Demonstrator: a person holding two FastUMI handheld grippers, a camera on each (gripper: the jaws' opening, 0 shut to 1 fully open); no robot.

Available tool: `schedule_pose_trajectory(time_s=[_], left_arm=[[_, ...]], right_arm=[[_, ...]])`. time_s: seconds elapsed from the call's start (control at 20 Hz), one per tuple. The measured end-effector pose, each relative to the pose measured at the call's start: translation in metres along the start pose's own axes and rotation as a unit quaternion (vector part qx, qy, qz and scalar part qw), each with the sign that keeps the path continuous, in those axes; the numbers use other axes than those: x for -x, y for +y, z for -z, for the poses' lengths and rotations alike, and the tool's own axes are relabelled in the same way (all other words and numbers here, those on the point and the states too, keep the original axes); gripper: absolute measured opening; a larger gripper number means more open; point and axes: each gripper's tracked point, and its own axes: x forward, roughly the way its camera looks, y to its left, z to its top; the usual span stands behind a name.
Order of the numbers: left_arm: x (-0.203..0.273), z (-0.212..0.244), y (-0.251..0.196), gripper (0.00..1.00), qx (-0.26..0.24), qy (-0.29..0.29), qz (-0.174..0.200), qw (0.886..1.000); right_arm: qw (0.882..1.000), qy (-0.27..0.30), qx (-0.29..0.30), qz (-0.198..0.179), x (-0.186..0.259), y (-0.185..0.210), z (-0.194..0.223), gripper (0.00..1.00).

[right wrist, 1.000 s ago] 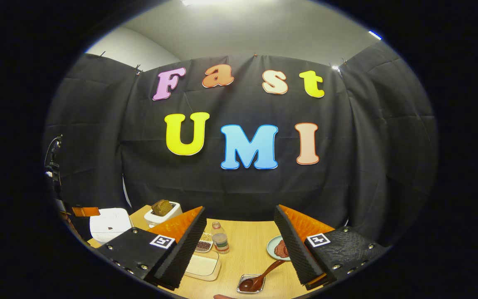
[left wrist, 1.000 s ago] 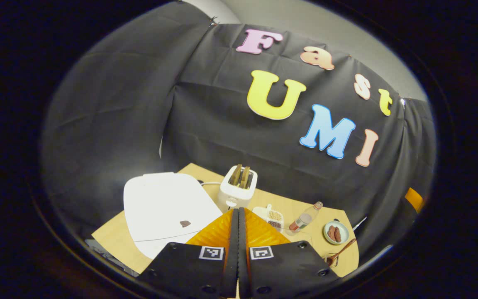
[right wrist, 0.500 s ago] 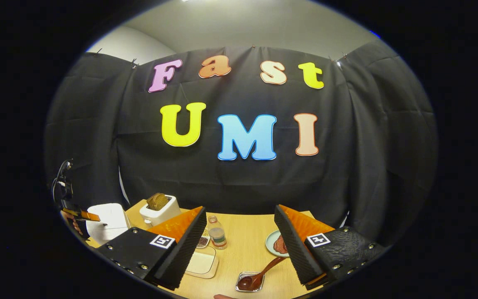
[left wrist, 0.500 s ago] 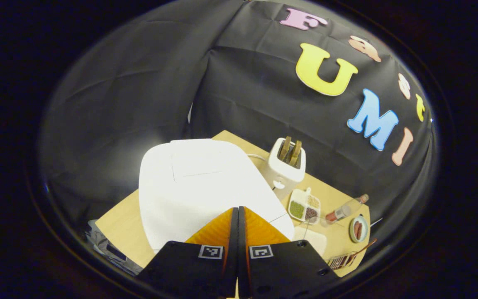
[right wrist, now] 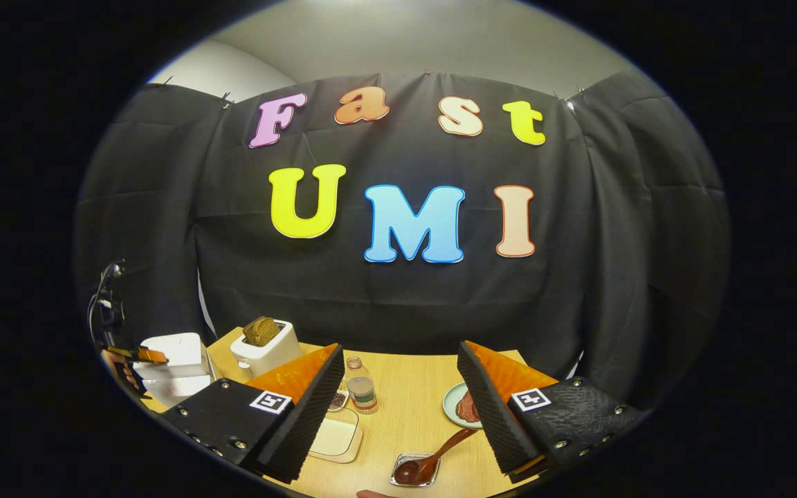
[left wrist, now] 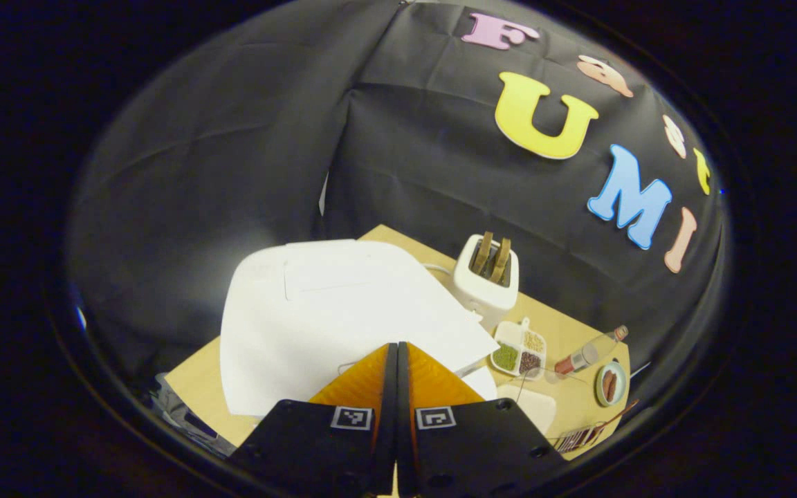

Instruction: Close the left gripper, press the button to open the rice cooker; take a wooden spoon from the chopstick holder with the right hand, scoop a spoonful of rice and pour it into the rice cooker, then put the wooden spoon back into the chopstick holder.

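The white rice cooker (left wrist: 343, 311) lies right under my left gripper (left wrist: 396, 346), whose fingers are pressed together with nothing between them, tips over the lid's front edge. In the right gripper view the cooker (right wrist: 173, 363) shows a gap between lid and body, with the left gripper (right wrist: 137, 355) at that gap. My right gripper (right wrist: 400, 353) hangs open above the table. Below it the wooden spoon (right wrist: 436, 453) rests with its bowl in a small square holder (right wrist: 409, 477). A shallow white container of rice (right wrist: 336, 437) sits by the left finger (right wrist: 301, 404).
A white toaster (left wrist: 487, 280) with bread stands behind the cooker. A sectioned dish of beans (left wrist: 519, 349), a lying bottle (left wrist: 589, 356) and a plate of meat (right wrist: 461, 408) are spread over the wooden table (right wrist: 405, 387).
My left gripper came down onto the cooker's front, and the lid has since lifted off the body. The right gripper has hardly moved.
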Motion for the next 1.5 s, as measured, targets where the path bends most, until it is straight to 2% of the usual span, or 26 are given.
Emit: schedule_pose_trajectory(time_s=[0.15,0.35,0.45,0.65,0.7,0.85,0.9,0.95,1.05,1.3,1.45,1.5], left_arm=[[0.032,-0.053,-0.007,0.10,-0.038,-0.078,-0.017,0.996],[0.099,-0.112,-0.044,0.09,-0.054,-0.186,0.010,0.981],[0.137,-0.126,-0.072,0.20,-0.056,-0.232,0.042,0.970],[0.193,-0.127,-0.126,0.95,-0.107,-0.298,0.068,0.946],[0.199,-0.120,-0.141,0.99,-0.120,-0.305,0.078,0.941],[0.219,-0.097,-0.186,0.99,-0.140,-0.310,0.122,0.932],[0.222,-0.095,-0.196,0.89,-0.144,-0.313,0.130,0.930],[0.225,-0.089,-0.206,0.99,-0.149,-0.316,0.137,0.927],[0.225,-0.084,-0.212,0.99,-0.158,-0.316,0.129,0.927],[0.214,-0.066,-0.220,0.99,-0.158,-0.293,0.130,0.934],[0.203,-0.064,-0.214,0.96,-0.172,-0.287,0.100,0.937],[0.198,-0.061,-0.213,0.96,-0.177,-0.286,0.091,0.937]], right_arm=[[1.000,-0.007,-0.002,-0.005,0.001,0.000,-0.002,0.99],[1.000,-0.020,0.003,-0.002,0.005,-0.006,-0.006,1.00],[1.000,-0.025,0.001,0.000,0.007,-0.011,-0.005,1.00],[0.999,-0.032,-0.009,0.009,0.012,-0.022,-0.001,1.00],[0.999,-0.033,-0.009,0.014,0.012,-0.027,0.001,1.00],[0.999,-0.035,-0.010,0.030,0.012,-0.043,0.010,1.00],[0.999,-0.033,-0.010,0.035,0.011,-0.049,0.014,1.00],[0.999,-0.030,-0.010,0.040,0.009,-0.055,0.021,1.00],[0.999,-0.010,-0.015,0.046,0.003,-0.066,0.041,1.00],[0.997,0.052,-0.034,0.055,-0.018,-0.088,0.099,1.00],[0.990,0.108,-0.073,0.055,-0.033,-0.095,0.143,1.00],[0.988,0.119,-0.082,0.058,-0.039,-0.100,0.154,0.94]])
